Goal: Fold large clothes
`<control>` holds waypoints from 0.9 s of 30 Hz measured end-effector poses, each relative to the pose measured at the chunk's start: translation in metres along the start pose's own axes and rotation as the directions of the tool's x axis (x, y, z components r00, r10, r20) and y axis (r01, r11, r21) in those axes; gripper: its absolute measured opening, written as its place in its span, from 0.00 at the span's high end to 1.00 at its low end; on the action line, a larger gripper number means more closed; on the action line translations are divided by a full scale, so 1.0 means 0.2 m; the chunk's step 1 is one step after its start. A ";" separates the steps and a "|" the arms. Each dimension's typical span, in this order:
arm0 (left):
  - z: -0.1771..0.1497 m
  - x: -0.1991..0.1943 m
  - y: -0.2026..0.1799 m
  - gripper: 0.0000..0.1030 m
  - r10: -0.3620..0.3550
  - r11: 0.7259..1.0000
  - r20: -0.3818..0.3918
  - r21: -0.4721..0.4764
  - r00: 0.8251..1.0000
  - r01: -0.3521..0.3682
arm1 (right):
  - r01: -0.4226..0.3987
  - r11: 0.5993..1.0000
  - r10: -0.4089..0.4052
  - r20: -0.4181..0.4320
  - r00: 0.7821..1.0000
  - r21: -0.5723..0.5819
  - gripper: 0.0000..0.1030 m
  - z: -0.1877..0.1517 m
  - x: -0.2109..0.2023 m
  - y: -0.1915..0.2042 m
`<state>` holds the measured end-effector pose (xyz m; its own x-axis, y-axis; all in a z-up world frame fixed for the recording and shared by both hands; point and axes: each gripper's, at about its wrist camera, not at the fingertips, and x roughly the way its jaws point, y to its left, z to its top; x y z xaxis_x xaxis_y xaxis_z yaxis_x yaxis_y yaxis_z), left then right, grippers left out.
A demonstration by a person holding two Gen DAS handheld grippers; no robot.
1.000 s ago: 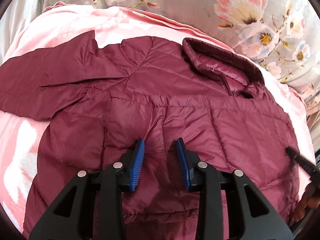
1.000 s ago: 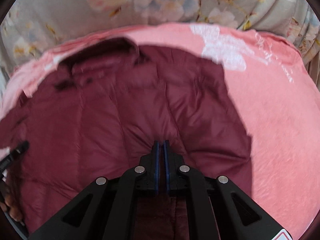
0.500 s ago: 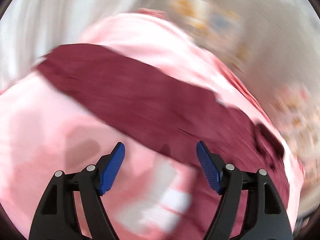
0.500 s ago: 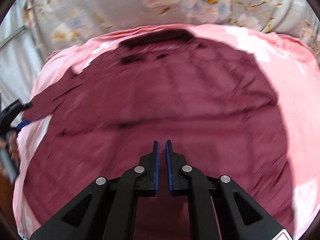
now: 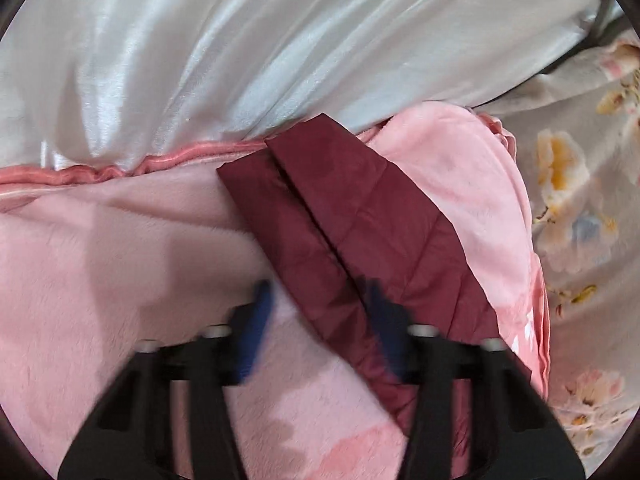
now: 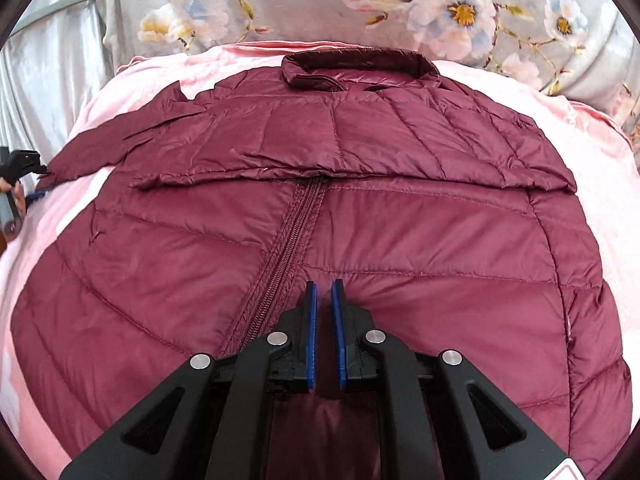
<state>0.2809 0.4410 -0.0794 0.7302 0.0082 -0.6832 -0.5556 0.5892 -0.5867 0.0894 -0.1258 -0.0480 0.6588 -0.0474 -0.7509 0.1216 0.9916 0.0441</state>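
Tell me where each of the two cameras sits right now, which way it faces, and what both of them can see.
Left wrist: sits on the left gripper, angled down at the jacket's outstretched sleeve on the pink blanket, a white curtain beyond; its own blurred, closing fingers show, apart, sleeve edge between them.
Right wrist: sits on the right gripper, angled down over the jacket toward the collar and flowered sheet; its nearly shut fingers show, and the left gripper at the left edge.
Shared: jacket sleeve, blanket, flowered sheet.
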 end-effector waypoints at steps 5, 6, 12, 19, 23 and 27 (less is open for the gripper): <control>0.06 -0.11 -0.20 1.00 -0.079 0.991 0.030 0.110 0.996 0.076 | -0.041 0.998 0.041 0.001 0.999 0.042 0.90 0.00 0.01 -0.05; 0.05 -0.17 -0.29 1.00 -0.108 0.983 0.042 0.156 0.993 0.101 | -0.041 0.998 0.041 0.000 0.999 0.045 0.90 0.00 0.01 -0.04; -0.30 -0.68 -1.04 1.00 -0.387 0.795 0.027 0.516 0.922 0.319 | -0.033 0.999 0.033 -0.002 0.999 0.041 0.90 0.00 0.01 -0.03; -1.26 -1.03 -1.72 1.00 -0.539 0.382 -0.324 0.729 0.778 0.568 | -0.102 0.982 0.101 0.018 0.995 0.156 0.85 -0.02 -0.05 -0.12; -1.76 -0.89 -1.79 1.00 -0.437 0.305 -0.474 0.722 0.765 0.621 | -0.098 0.976 0.092 0.040 0.995 0.196 0.75 -0.06 -0.17 -0.23; -2.14 -0.62 -1.68 1.00 -0.290 0.353 -0.569 0.684 0.770 0.638 | -0.048 0.974 0.037 0.054 0.998 0.222 0.66 -0.09 -0.27 -0.38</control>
<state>0.2076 -0.1036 0.0173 0.4968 -0.6239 -0.6032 0.5420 0.7659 -0.3458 0.0305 -0.1969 -0.0225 0.7020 -0.0171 -0.7120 0.2515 0.9413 0.2253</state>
